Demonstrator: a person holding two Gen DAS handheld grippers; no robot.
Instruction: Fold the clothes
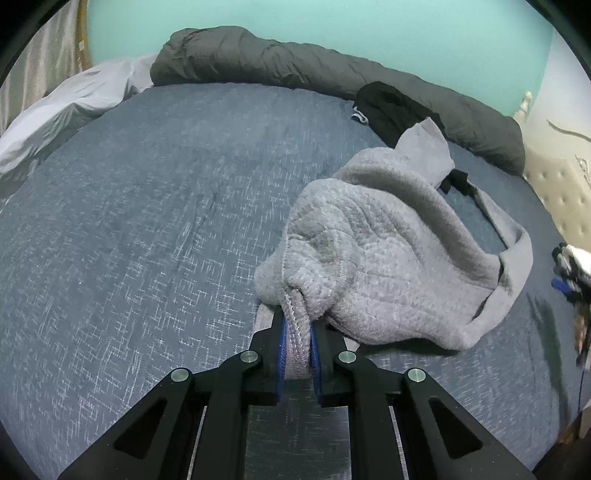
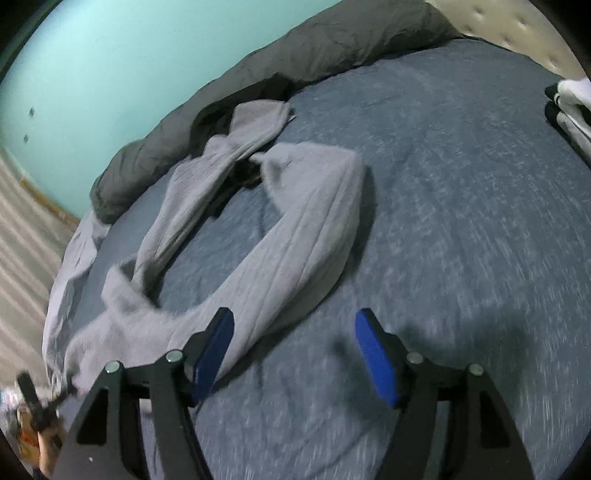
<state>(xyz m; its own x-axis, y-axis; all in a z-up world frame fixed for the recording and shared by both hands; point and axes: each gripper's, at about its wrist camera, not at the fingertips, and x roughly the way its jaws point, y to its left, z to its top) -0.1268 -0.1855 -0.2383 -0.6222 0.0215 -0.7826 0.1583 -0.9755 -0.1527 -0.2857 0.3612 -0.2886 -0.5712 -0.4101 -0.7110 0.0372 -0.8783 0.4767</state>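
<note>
Item: grey fleece sweatpants [image 1: 373,240], lying crumpled on the blue-grey bedsheet [image 1: 147,221], fleecy inside turned out at the bunched end, legs curved into a loop in the right wrist view.

Left gripper [image 1: 297,339]: I have it clenched on a thick hem or band of the garment; the cloth is pinched between the blue pads.

Right gripper [image 2: 295,354]: released, jaws wide, nothing between them; one leg [image 2: 295,236] runs just beside the left-hand pad.

Handling, as I judge it: soft, limp, fairly bulky, not fragile, not slippery. It will sag and drag on the sheet, so both grippers are needed. Best hold for the free gripper: a hem edge or the waistband, not mid-leg.

Surroundings: rolled dark grey duvet [image 1: 295,62] along the teal wall [image 1: 295,18]; a black garment [image 1: 391,107] near the far cuff; pale pillow [image 1: 62,107]; folded white and black clothes [image 2: 572,107] at the bed edge, well apart. Nothing blocks the work area.
</note>
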